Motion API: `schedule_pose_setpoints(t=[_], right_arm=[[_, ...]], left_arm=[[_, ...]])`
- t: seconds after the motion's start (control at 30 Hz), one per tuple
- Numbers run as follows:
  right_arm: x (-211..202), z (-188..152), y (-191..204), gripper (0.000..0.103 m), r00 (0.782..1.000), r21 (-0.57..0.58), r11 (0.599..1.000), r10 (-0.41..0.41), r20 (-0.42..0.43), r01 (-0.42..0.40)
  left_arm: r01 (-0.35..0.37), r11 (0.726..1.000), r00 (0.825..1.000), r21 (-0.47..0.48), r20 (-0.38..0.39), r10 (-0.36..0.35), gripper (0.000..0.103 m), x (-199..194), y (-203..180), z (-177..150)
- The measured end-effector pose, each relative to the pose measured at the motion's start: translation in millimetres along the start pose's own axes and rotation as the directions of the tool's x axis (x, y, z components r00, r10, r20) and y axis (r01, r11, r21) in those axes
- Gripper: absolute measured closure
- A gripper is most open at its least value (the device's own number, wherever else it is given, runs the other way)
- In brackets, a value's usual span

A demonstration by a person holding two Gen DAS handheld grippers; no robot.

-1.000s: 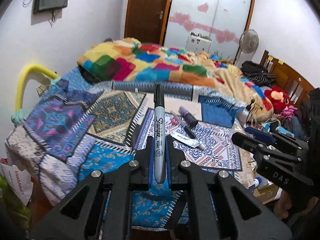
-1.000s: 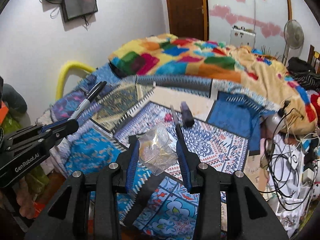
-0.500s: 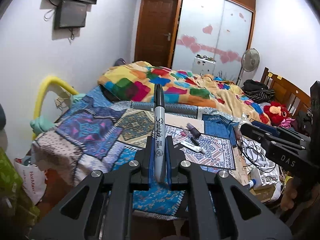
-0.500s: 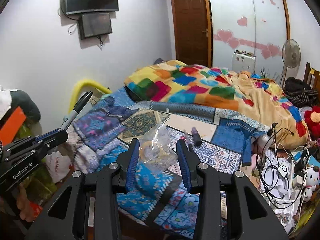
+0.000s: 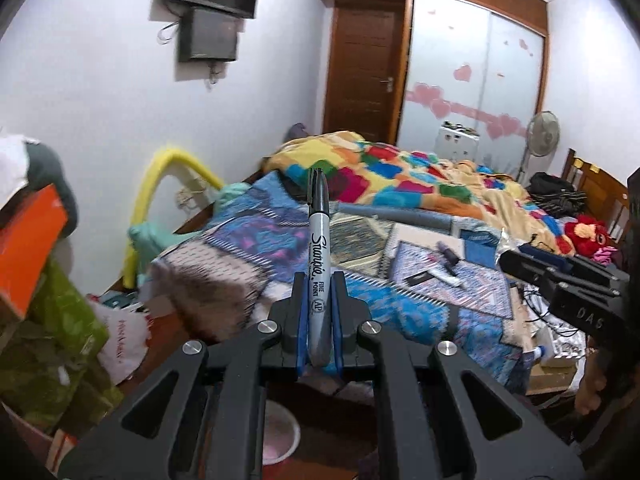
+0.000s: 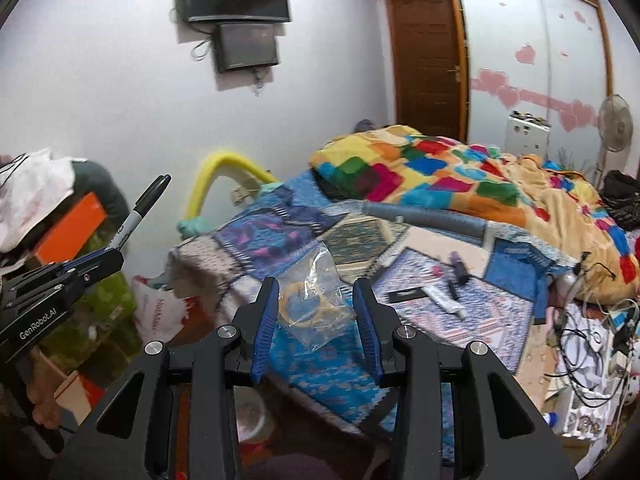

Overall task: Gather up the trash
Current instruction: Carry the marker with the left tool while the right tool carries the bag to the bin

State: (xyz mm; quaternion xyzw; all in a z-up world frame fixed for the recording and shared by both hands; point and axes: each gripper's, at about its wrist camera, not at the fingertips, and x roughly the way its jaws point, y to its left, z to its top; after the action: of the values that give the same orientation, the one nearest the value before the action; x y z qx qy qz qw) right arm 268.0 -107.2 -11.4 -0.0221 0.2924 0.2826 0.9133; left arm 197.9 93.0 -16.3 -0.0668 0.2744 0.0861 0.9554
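My left gripper (image 5: 319,280) is shut on a grey Sharpie marker (image 5: 319,248) that stands upright between the pads; it also shows at the left of the right wrist view (image 6: 138,216). My right gripper (image 6: 316,290) is shut on a crumpled clear plastic bag (image 6: 314,304) with yellowish rings inside. Both are held off the near edge of the bed (image 6: 320,364). On the patterned cloth lie a white tube (image 6: 442,300), a dark marker (image 6: 460,270) and a black strip (image 6: 406,294).
A white bowl-like bin (image 5: 280,432) sits on the floor below the grippers. A white shopping bag (image 6: 160,312), green bags (image 5: 52,344) and an orange box (image 5: 28,248) stand at the left. Cables and boxes (image 6: 588,344) crowd the right. A colourful quilt (image 6: 460,176) covers the far bed.
Both grippers have pulled back and up from the bed, still holding the marker and the plastic bag. The floor and the left-side clutter have come into view.
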Motion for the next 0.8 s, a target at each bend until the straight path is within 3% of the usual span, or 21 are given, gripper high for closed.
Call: schedule_pose_setpoints(t=[0.2, 0.43, 0.63, 0.8], right_arm=[[7.6, -6.1, 39.2, 0.068, 0.998, -0.051, 0.997, 0.063, -0.021, -0.064], [26.2, -16.8, 76.0, 0.068, 0.990, -0.094, 0.988, 0.117, -0.076, -0.124], [52.1, -30.7, 101.1, 0.068, 0.976, -0.115, 0.979, 0.148, -0.159, -0.167], [82.5, -47.5, 120.4, 0.068, 0.956, -0.134, 0.972, 0.155, -0.248, -0.192]], left_arm=[[-0.068, 0.997, 0.997, -0.040, -0.044, 0.066, 0.093, -11.4, 43.2, -26.3], [-0.103, 0.992, 0.986, -0.080, -0.137, 0.091, 0.093, -4.4, 77.3, -65.8], [-0.114, 0.987, 0.967, -0.116, -0.242, 0.083, 0.093, 18.0, 96.6, -104.5], [-0.117, 0.982, 0.940, -0.149, -0.337, 0.061, 0.093, 47.4, 111.5, -134.2]])
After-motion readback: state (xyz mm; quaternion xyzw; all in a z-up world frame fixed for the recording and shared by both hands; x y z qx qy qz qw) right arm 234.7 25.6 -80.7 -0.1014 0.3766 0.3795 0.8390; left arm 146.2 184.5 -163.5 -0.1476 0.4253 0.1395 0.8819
